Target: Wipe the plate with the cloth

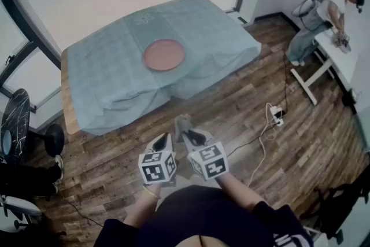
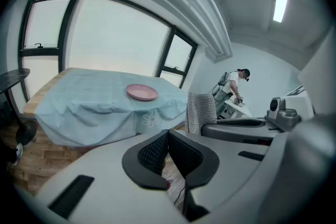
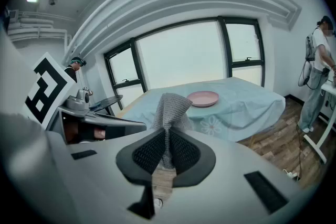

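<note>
While the plate (image 1: 164, 55) sits untouched near the middle of the table (image 1: 65, 102), on the pale blue tablecloth (image 1: 104, 66), wiping has not begun. Plate: pink, shallow, nothing visible on it, well apart from both grippers.

Cloth (image 3: 169, 106): grey knit, pinched in the right gripper (image 3: 167, 147). The jaws are clamped on its lower fold and the rest stands above the pads in a loose peak. Judgement: gripped at one edge so a free flap is left to drag across the plate.

Left gripper (image 2: 168, 150): jaws pressed together, nothing between them. It is held just beside the right one, low in front of the person's body, over the wood floor (image 1: 248, 101). Judgement: kept empty, possibly to steady the plate rim.

Step in hand: approach to the table, task at its start. Next move needs the cloth carried past the near table edge and lowered flat onto the plate.

Risk: the plate may slide on the tablecloth under sideways pressure.

A second person (image 1: 325, 6) works at a white desk (image 1: 338, 58), far right, uninvolved.
</note>
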Tool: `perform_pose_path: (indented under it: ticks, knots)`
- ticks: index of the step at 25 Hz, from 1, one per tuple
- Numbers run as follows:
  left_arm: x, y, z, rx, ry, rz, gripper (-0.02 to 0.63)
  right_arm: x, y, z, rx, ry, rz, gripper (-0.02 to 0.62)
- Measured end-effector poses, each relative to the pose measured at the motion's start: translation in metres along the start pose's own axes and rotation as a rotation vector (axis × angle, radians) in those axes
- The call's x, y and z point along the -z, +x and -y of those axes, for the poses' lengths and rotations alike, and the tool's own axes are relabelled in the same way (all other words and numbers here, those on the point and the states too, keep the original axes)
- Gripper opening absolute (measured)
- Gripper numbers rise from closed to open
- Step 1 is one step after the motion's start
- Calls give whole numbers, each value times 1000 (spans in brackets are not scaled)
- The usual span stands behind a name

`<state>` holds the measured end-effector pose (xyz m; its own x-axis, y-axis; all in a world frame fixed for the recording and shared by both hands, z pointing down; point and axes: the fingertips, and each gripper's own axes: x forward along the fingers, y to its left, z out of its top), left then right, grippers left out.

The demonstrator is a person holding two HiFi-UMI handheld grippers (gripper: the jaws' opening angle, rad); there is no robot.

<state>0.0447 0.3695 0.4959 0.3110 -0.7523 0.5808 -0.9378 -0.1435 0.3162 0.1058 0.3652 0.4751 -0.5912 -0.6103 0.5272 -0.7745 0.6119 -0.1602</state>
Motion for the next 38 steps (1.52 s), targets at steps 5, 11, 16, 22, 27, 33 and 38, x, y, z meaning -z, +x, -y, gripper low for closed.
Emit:
perform_pose_path:
  ticks: [5, 11, 16, 22, 27, 33, 38]
  knots:
    - [-1, 2, 1, -6, -7, 8, 14, -3, -3, 5, -2, -8, 4, 32]
    - [3, 4, 7, -13, -22, 17, 14, 0, -11, 4, -31, -20, -5, 32]
    - [5, 8, 14, -18, -30, 20, 14, 2, -13, 11, -59, -12, 18, 32]
    - [10, 8, 19, -29, -39, 21, 15, 7, -15, 16, -63, -15, 4, 32]
    - [5, 8, 19, -44, -55, 30, 15, 9, -15, 19, -73, -11, -21, 32]
    - [4, 13, 12, -61, -83, 34, 14, 9, -8, 19, -96, -16, -32, 32]
    - [0, 23, 7, -60, -96, 31, 14, 5, 1, 26, -106, -18, -28, 32]
